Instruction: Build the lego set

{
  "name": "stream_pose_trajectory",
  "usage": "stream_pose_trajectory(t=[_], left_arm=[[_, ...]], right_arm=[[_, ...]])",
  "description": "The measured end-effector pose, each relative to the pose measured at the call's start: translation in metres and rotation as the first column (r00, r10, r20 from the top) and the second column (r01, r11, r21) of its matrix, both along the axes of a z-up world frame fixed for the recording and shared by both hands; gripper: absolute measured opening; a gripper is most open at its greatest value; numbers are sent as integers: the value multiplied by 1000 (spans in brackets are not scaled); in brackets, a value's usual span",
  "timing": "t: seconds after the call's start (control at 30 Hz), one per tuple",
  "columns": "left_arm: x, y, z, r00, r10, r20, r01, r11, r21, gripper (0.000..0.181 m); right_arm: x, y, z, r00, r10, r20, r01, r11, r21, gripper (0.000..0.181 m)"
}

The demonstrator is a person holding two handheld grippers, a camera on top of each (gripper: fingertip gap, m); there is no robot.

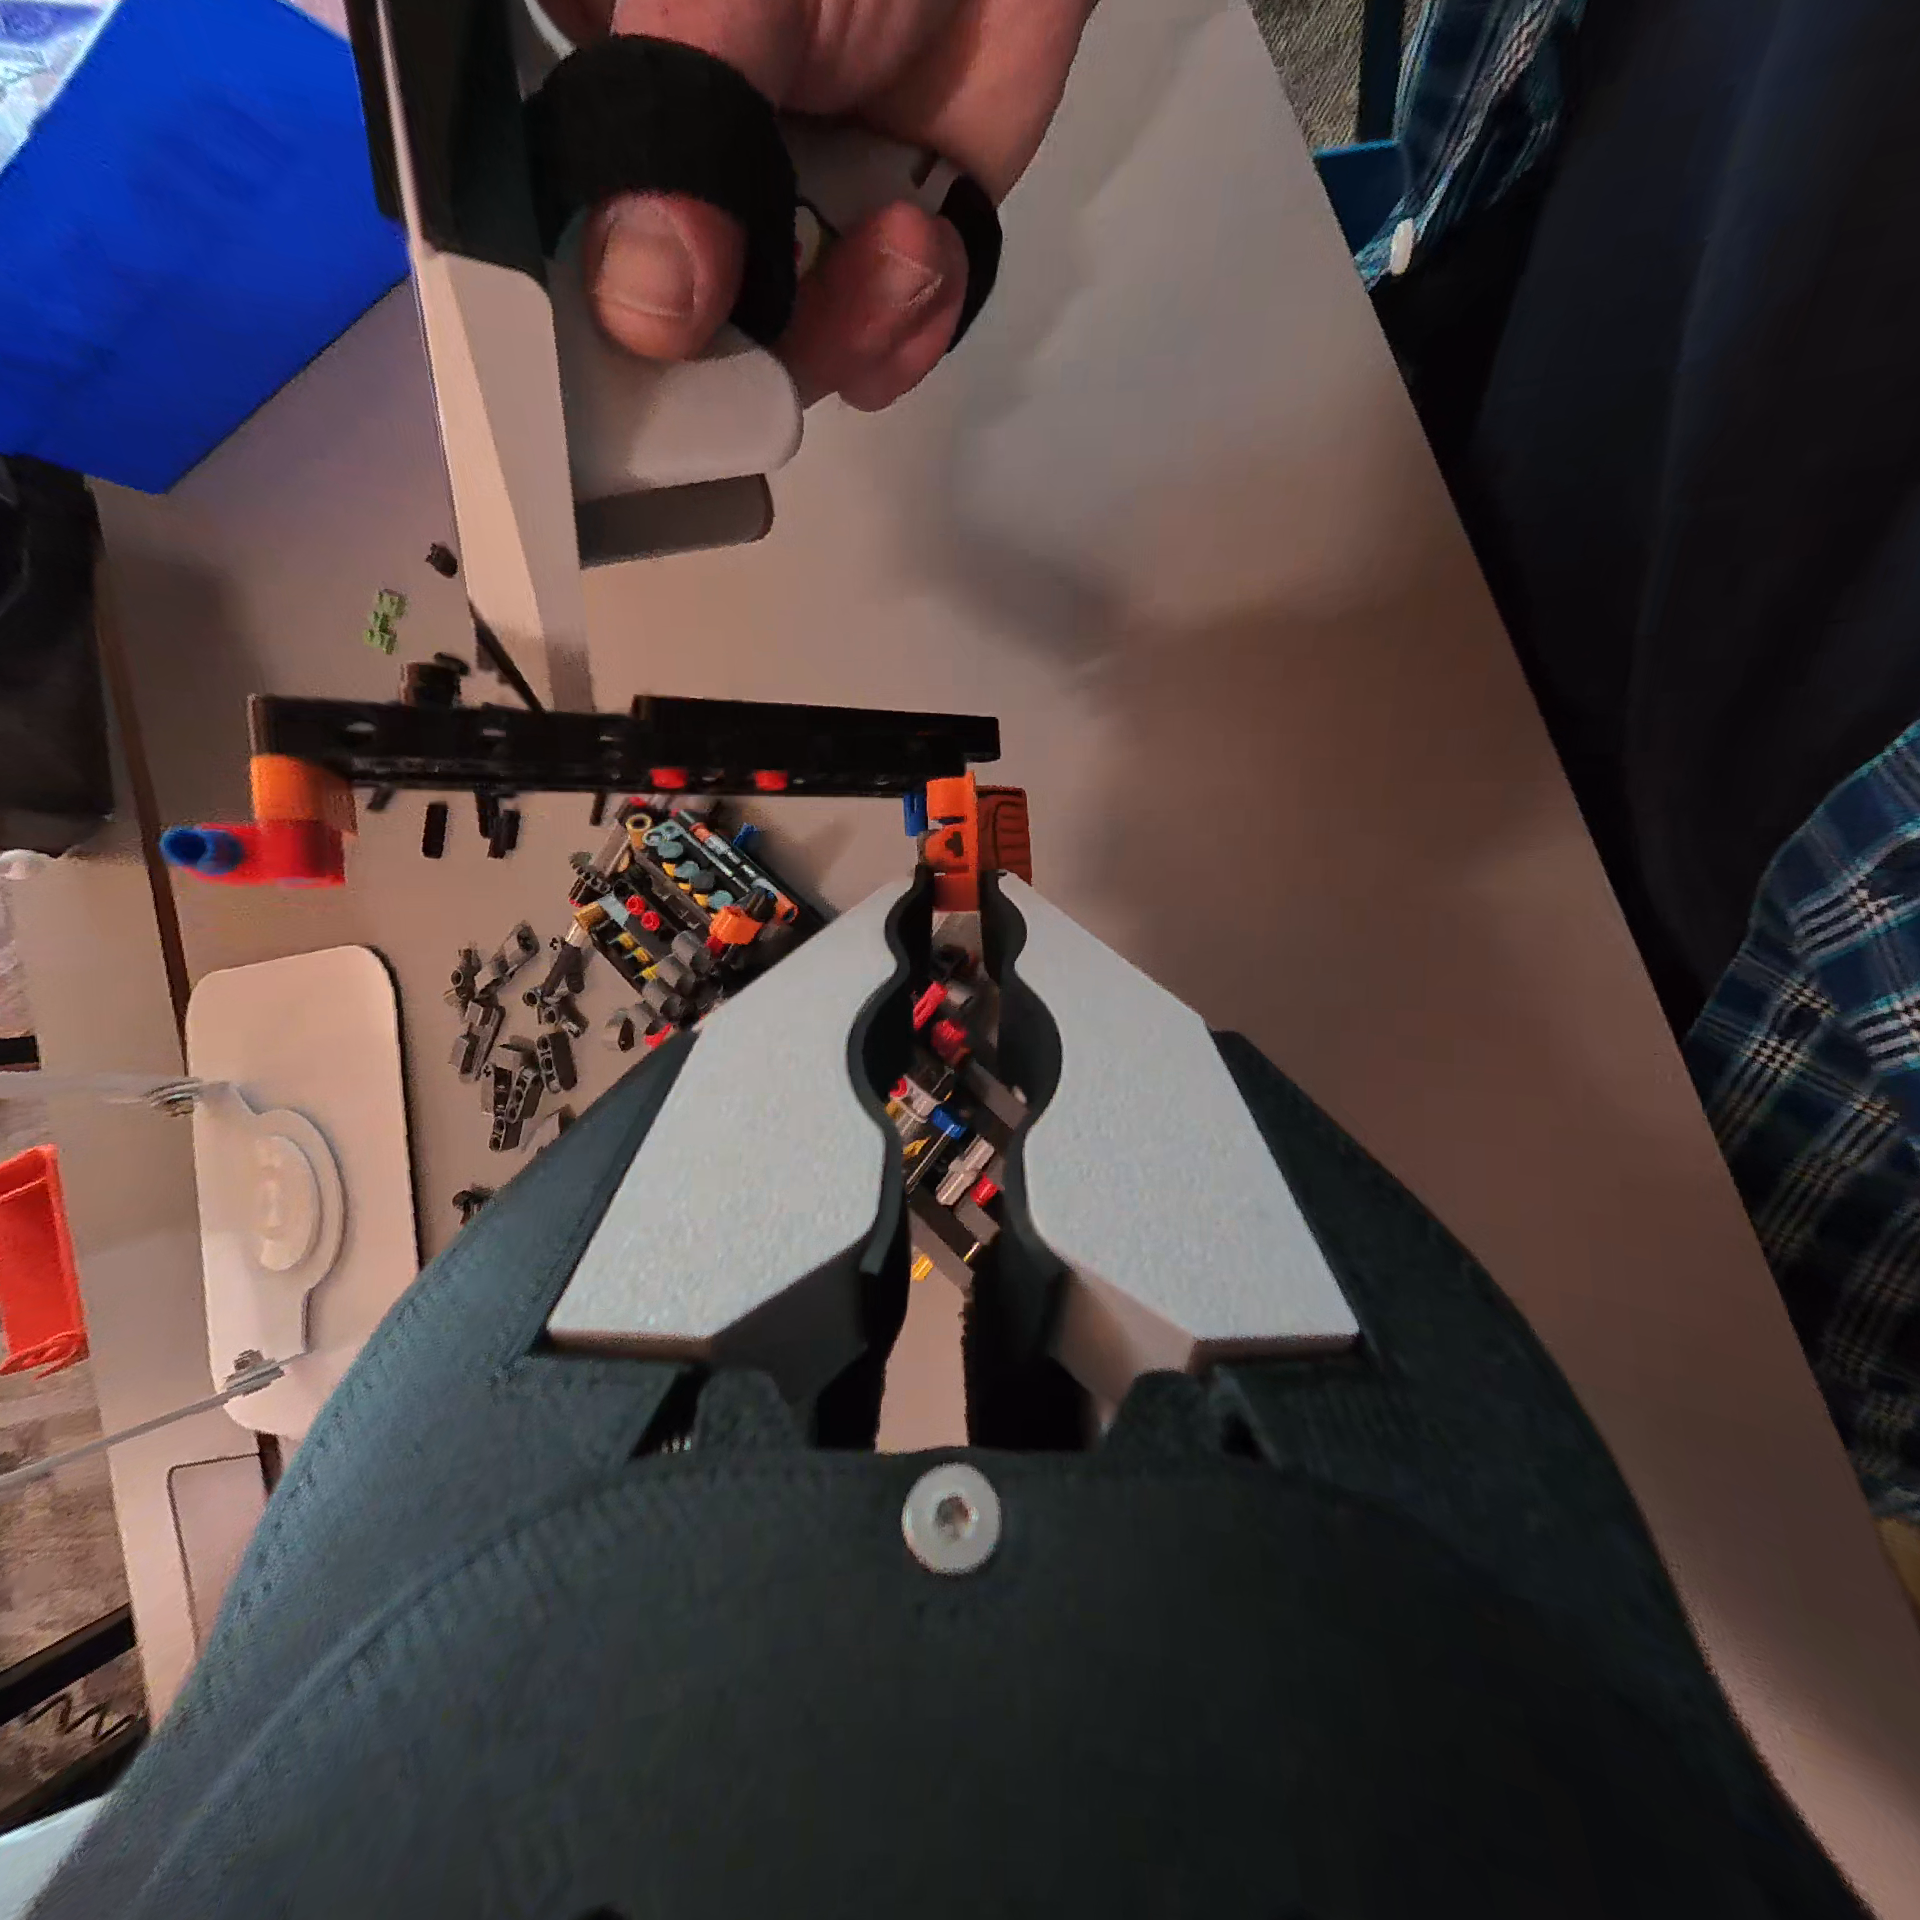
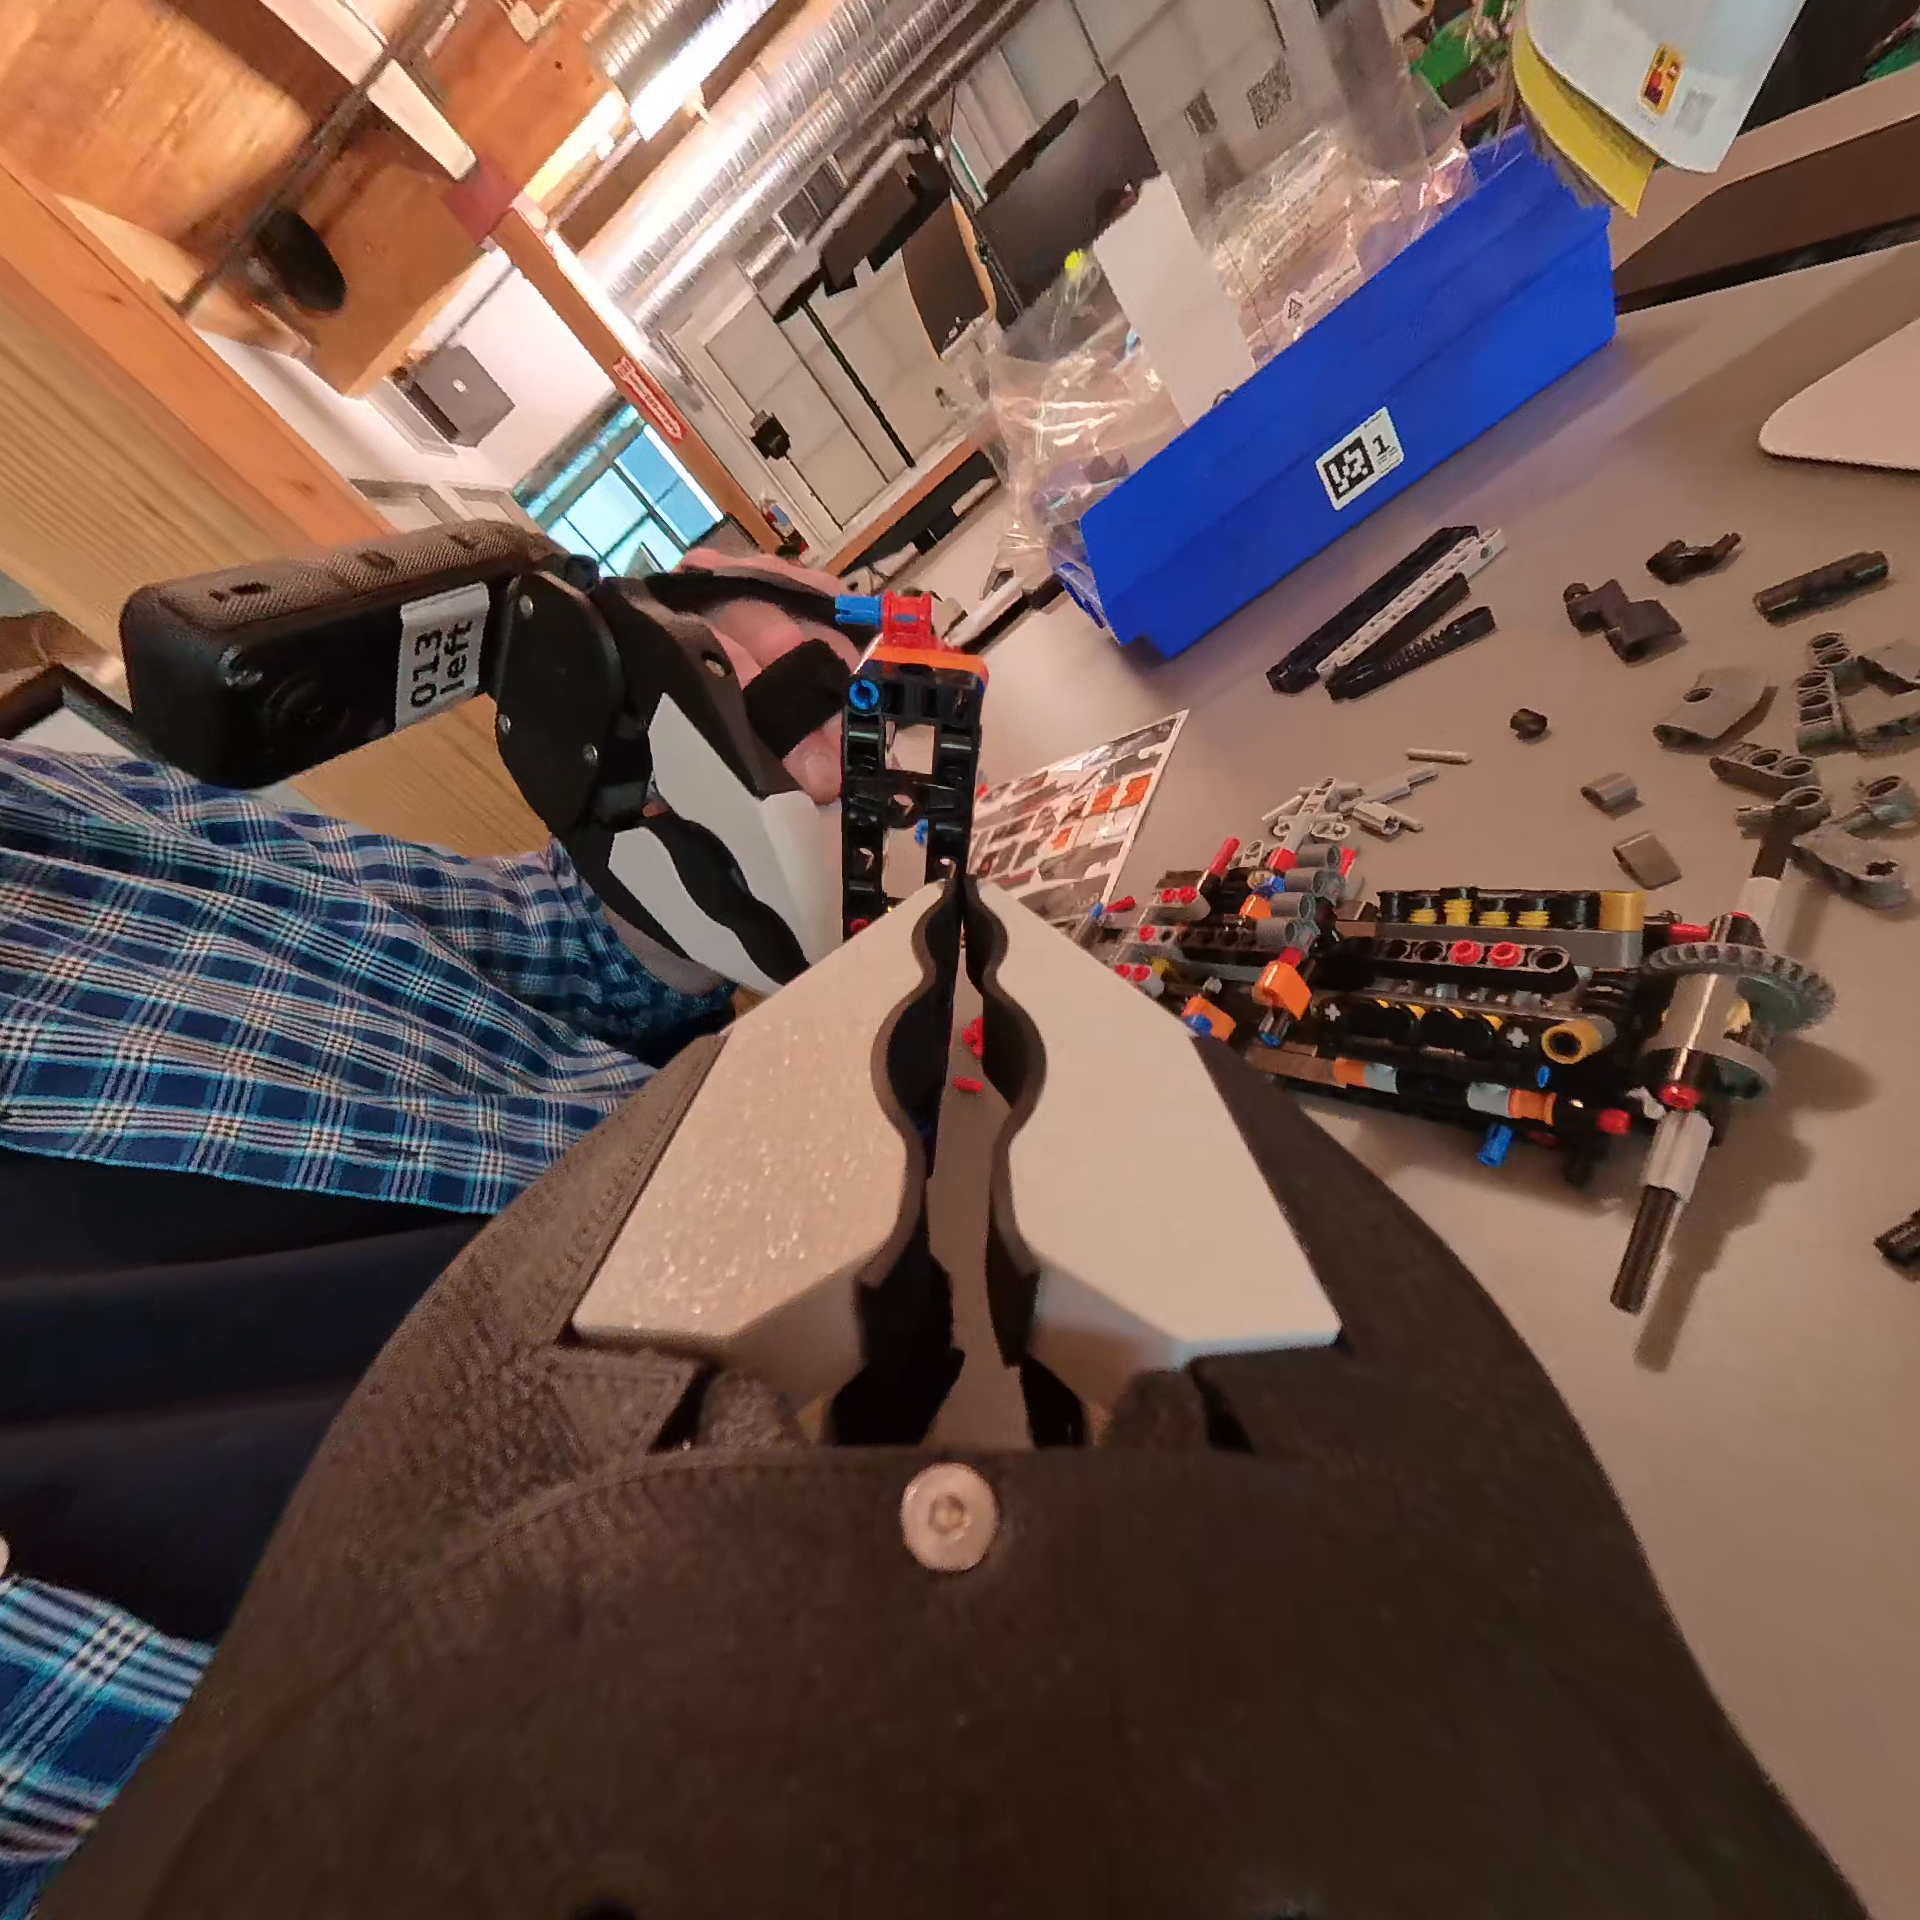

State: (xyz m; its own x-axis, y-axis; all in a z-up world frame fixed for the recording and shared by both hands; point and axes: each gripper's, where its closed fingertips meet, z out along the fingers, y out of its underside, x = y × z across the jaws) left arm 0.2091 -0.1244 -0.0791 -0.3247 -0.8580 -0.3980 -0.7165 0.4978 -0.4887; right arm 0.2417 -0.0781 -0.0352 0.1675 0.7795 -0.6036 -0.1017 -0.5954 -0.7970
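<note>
Left wrist view: the left gripper (image 1: pixel 951 883), its jaws drawn nearly together, pinches the orange end piece (image 1: pixel 961 831) of a long black beam frame (image 1: pixel 623 743) held above the grey table (image 1: pixel 1195 644); the frame's far end carries an orange and red block with a blue pin (image 1: pixel 197 847), and the right gripper (image 1: pixel 675 436), worked by a person's hand (image 1: pixel 810 156), reaches in from above, its contact with the frame not clear from here. Below lie the part-built chassis (image 1: pixel 675 914) and a scatter of grey connectors (image 1: pixel 514 1039). Right wrist view: the right gripper (image 2: pixel 958 894) is clenched on the near end of the same black beam frame (image 2: pixel 909 790), which rises to a red and orange cap (image 2: pixel 914 634) beside the left gripper (image 2: pixel 727 894). The chassis (image 2: pixel 1455 997) rests on the table to the right, with an instruction sheet (image 2: pixel 1081 810), a blue bin (image 2: pixel 1351 457) and loose black beams (image 2: pixel 1382 613) beyond. The step appears to be seating or aligning an end piece on the frame; it would go best with both grips kept firm, force sent along the frame's length rather than across it, and the pins squared to their holes before any push
</note>
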Motion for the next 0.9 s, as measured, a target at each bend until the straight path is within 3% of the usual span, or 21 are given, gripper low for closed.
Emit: stream_pose_trajectory(t=[0.17,0.43,0.6,0.9], left_arm=[[5,-7,-11,999,-23,-32,22,999,-28,7],[26,-47,-48,981,-167,-97,151,976,-158,7],[37,-64,-55,964,-255,-79,225,935,-274,7],[35,-49,-60,978,-181,-105,138,935,-328,18]], right_arm=[[13,-14,-2,999,4,51,-5,1000,7,0],[53,-28,-38,963,-74,260,72,997,15,2],[70,-35,-59,925,-90,370,85,996,31,7],[81,-39,-78,876,-76,477,39,995,88,24]])
